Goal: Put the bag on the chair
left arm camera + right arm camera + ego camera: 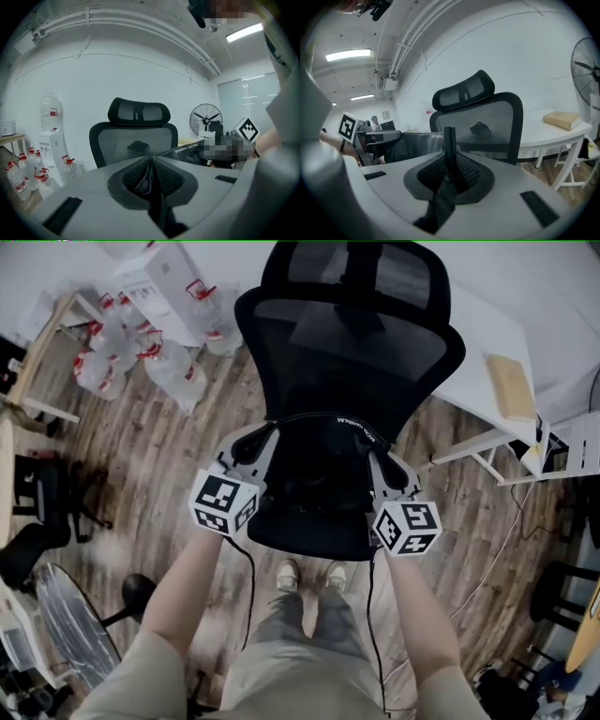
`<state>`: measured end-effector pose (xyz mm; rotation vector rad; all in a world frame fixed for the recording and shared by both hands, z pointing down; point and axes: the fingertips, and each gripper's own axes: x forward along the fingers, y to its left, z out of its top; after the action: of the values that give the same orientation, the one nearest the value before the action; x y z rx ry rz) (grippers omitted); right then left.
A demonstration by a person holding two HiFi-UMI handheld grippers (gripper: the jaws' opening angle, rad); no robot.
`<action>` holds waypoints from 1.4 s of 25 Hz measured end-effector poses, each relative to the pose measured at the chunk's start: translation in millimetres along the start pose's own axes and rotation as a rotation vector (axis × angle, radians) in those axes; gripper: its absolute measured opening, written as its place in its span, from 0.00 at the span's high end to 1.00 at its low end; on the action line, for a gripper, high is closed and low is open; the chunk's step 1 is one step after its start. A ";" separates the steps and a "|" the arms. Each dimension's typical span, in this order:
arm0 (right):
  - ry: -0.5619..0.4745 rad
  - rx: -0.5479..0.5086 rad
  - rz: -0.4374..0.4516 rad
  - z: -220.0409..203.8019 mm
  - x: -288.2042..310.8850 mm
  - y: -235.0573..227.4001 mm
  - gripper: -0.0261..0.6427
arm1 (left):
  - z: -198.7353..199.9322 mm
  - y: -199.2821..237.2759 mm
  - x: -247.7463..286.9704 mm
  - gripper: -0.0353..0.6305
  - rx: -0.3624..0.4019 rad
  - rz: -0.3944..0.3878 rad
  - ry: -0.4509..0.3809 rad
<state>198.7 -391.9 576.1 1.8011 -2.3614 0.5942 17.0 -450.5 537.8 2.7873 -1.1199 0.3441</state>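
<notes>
Black fabric bag (328, 451) hangs stretched between both grippers, right over the chair seat (309, 517). Its long axis runs side to side, parallel to the mesh backrest (347, 343), with the printed top edge (352, 425) facing up.

Left gripper (260, 435): jaws pinched together on a black fold at the bag's left end, and the left gripper view shows cloth wedged between the pads (136, 174). Right gripper (377, 454): jaws clamped on an upright black strap (449, 136) at the right end. The bag body (410, 140) runs off towards the other hand.

Both hands sit level with each other, one at each end, so neither is nearer. The seat lies directly below the bag, between the two grippers, not ahead of them. My read is the coming move is straight down and then let go, with no sideways shift needed.

Can't tell whether the bag's underside already touches the seat, since it's black on black in the head view. The person's feet (309, 575) are just in front of the seat edge. Water bottles (141, 352) and the white table (487, 343) are well apart from it.
</notes>
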 end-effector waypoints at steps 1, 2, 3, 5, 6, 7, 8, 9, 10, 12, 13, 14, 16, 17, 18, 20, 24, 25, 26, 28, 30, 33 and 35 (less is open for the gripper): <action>0.012 0.006 0.000 -11.8 5.1 -4.5 0.87 | -12.8 0.6 5.8 0.88 -0.003 0.001 0.013; 0.023 0.014 -0.002 -23.8 10.0 -8.5 0.87 | -25.9 1.3 11.0 0.88 -0.005 0.004 0.025; 0.033 0.022 -0.004 -35.5 14.7 -12.3 0.87 | -38.7 1.9 15.7 0.88 -0.009 0.008 0.037; 0.049 0.037 -0.013 -58.0 23.6 -19.6 0.87 | -63.3 3.2 25.2 0.88 -0.017 0.018 0.060; 0.056 0.044 -0.017 -68.6 28.2 -23.3 0.87 | -75.1 4.3 30.6 0.88 -0.021 0.023 0.072; 0.064 0.049 -0.019 -79.0 33.2 -26.5 0.87 | -86.7 6.0 36.4 0.88 -0.023 0.028 0.083; 0.073 0.051 -0.019 -89.5 38.5 -29.1 0.87 | -98.3 8.1 42.0 0.88 -0.023 0.033 0.095; 0.084 0.049 -0.017 -100.5 43.6 -31.0 0.87 | -110.4 10.5 47.2 0.88 -0.021 0.037 0.107; 0.097 0.045 -0.013 -112.1 48.3 -32.9 0.87 | -123.1 12.6 51.8 0.88 -0.021 0.041 0.120; 0.128 0.047 -0.006 -136.4 56.6 -38.6 0.87 | -148.4 14.4 60.7 0.88 -0.035 0.044 0.149; 0.144 0.055 -0.006 -148.4 60.2 -42.5 0.87 | -160.7 14.0 65.3 0.88 -0.046 0.043 0.165; 0.157 0.066 -0.010 -159.7 63.6 -46.8 0.87 | -172.2 13.2 70.0 0.88 -0.055 0.041 0.180; 0.176 0.084 -0.026 -179.3 70.3 -56.1 0.87 | -193.6 11.9 79.3 0.88 -0.063 0.038 0.206; 0.186 0.088 -0.037 -188.1 73.1 -60.7 0.87 | -204.1 11.0 83.2 0.88 -0.067 0.038 0.218; 0.197 0.088 -0.049 -196.5 75.1 -64.7 0.87 | -214.5 9.7 86.2 0.88 -0.072 0.038 0.230; 0.220 0.087 -0.067 -210.8 77.1 -70.3 0.87 | -233.0 7.5 89.0 0.88 -0.080 0.043 0.256; 0.246 0.086 -0.054 -225.8 78.1 -73.5 0.86 | -257.5 10.6 89.3 0.88 -0.096 0.058 0.297; 0.265 0.078 -0.052 -229.4 78.8 -73.2 0.86 | -262.6 11.8 88.8 0.87 -0.096 0.058 0.307; 0.295 0.073 -0.056 -234.4 79.0 -73.6 0.86 | -267.8 12.2 88.0 0.87 -0.095 0.055 0.319; 0.356 0.081 -0.083 -245.6 75.5 -77.1 0.83 | -275.7 8.6 85.2 0.85 -0.084 0.038 0.328; 0.372 0.107 -0.104 -249.2 68.8 -78.2 0.82 | -278.7 4.4 80.0 0.85 -0.067 0.030 0.320; 0.375 0.107 -0.123 -247.0 61.5 -77.2 0.80 | -273.9 5.0 74.3 0.81 -0.053 0.054 0.328; 0.377 0.101 -0.137 -241.8 56.9 -77.6 0.75 | -269.3 6.2 71.0 0.75 -0.046 0.075 0.338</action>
<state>220.7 -370.3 834.5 1.6924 -1.9759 0.9530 17.9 -450.5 816.3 2.5233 -1.1323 0.7539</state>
